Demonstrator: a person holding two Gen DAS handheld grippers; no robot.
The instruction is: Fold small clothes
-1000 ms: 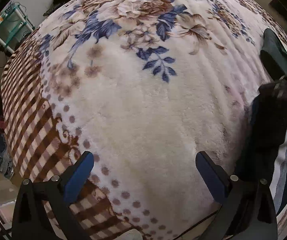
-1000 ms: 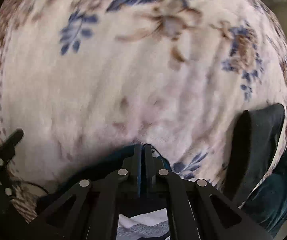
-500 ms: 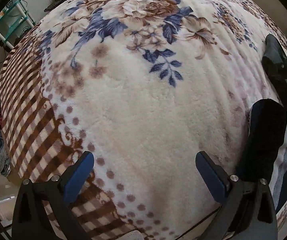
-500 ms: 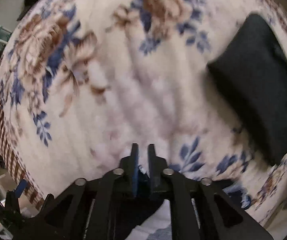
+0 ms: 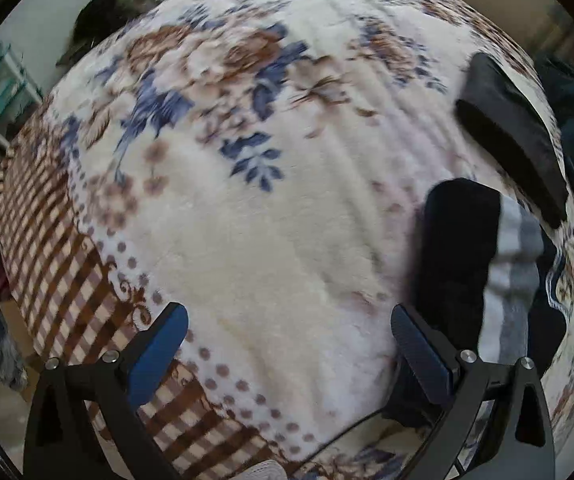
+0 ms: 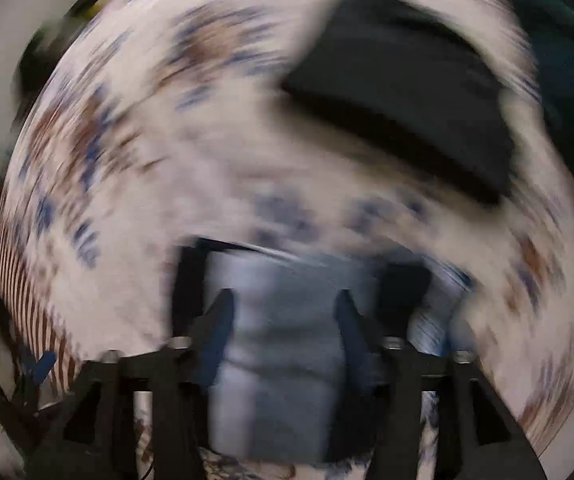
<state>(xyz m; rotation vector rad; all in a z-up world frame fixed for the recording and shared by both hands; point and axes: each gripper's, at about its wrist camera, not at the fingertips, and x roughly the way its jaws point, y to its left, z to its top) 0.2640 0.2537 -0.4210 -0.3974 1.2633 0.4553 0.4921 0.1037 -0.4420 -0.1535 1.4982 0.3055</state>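
**Operator:** Since a second ago my right gripper (image 6: 283, 320) has swung across the bed and its jaws, which were pressed together on the striped garment (image 6: 275, 344), have just been opening. They now stand apart over the grey-striped cloth, pads off it as far as the blur lets me judge.

**Observer:** And the left?

**Operator:** My left gripper (image 5: 287, 348) is spread wide and empty above the floral blanket (image 5: 247, 240); it has lifted a little. From there the striped garment (image 5: 503, 264) lies just beside its right finger, folded over on itself, near the folded black piece (image 5: 515, 136).

**Observer:** How will it handle?

**Operator:** I'd say light and limp, so it will sag and drag on the plush. I'd pinch the doubled edge or a corner, both layers at once, never the middle.
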